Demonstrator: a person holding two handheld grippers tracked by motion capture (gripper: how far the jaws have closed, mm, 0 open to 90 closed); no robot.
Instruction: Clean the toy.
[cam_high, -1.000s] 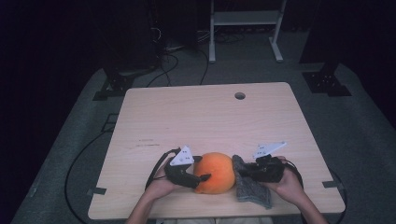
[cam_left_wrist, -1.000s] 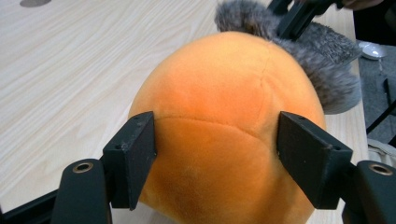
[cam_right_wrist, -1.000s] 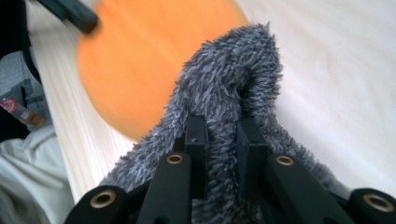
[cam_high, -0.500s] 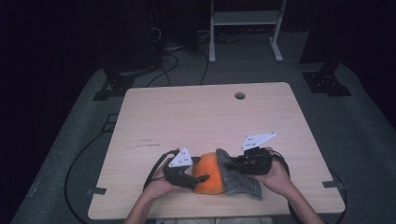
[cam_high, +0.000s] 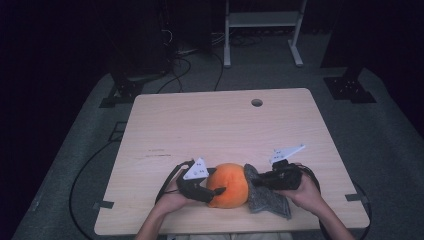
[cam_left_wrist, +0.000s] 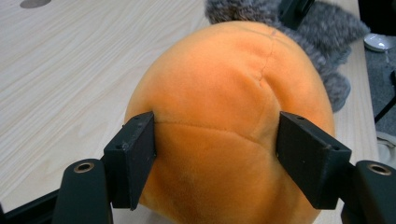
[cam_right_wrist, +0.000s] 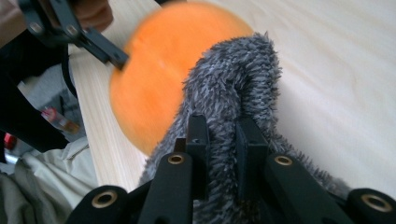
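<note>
An orange plush ball (cam_high: 230, 185) rests near the table's front edge. My left gripper (cam_high: 216, 192) is shut on it; in the left gripper view both black pads (cam_left_wrist: 133, 154) press into the orange plush ball (cam_left_wrist: 229, 116) from either side. A grey furry cloth (cam_high: 267, 200) lies against the ball's right side, one edge lifted up against it. My right gripper (cam_high: 256, 182) is shut on that lifted edge; in the right gripper view the grey furry cloth (cam_right_wrist: 233, 93) is pinched between the two jaws of my right gripper (cam_right_wrist: 223, 130), with the ball (cam_right_wrist: 154, 70) just behind.
The light wooden table (cam_high: 210, 125) has a round cable hole (cam_high: 257, 102) at the back. Cables run from both grippers off the front corners. Dark floor and a white stand (cam_high: 260, 30) lie beyond the table.
The right gripper moved left and pulled the grey cloth's edge up against the ball, then eased back slightly to the right. The left gripper and ball stayed put.
</note>
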